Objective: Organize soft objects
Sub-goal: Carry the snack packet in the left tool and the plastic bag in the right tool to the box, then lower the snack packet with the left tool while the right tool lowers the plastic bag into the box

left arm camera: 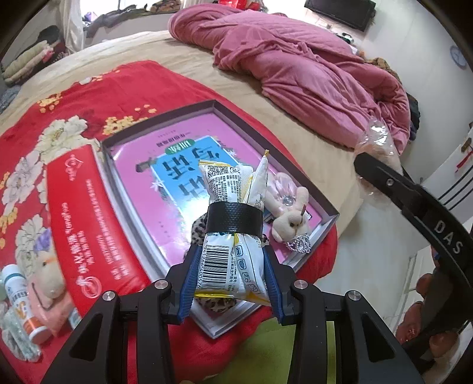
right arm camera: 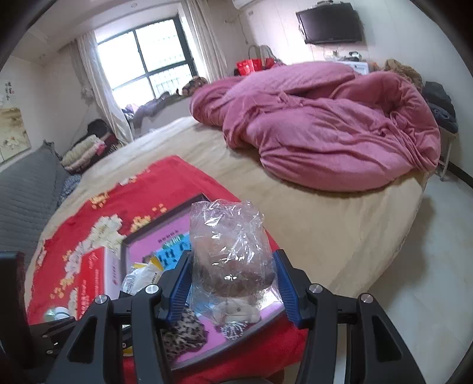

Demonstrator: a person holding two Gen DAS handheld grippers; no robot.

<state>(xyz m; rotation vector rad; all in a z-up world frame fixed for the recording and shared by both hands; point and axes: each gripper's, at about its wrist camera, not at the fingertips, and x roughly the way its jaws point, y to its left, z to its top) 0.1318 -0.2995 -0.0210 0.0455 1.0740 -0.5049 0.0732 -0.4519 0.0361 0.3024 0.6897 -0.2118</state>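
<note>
Bedroom w/ barred window [right arm camera: 145,59] & wall TV [right arm camera: 331,23]. Beige bed [left arm camera: 295,130] bears crumpled pink duvet [left arm camera: 295,65], red floral quilt [left arm camera: 74,97], shallow open box [left arm camera: 322,203]. Left gripper [left arm camera: 232,277] pinches white-yellow snack packets [left arm camera: 233,206] over box; right gripper [right arm camera: 233,283] pinches clear plastic bag [right arm camera: 227,245].

Both cameras sit just behind their own fingers and look forward along them. The left wrist view tilts steeply down, close over the open box [left arm camera: 325,206] lying on the red blanket [left arm camera: 88,97] at the near corner of the bed [left arm camera: 183,56], its left gripper [left arm camera: 230,283] filling the bottom edge. The right wrist view looks less steeply, past the right gripper [right arm camera: 233,280], across the bed toward the window [right arm camera: 147,62]. Both views share the box [right arm camera: 165,224], the red blanket [right arm camera: 165,177], the pink quilt [left arm camera: 295,59] [right arm camera: 325,124] and the wall television [right arm camera: 331,23]
</note>
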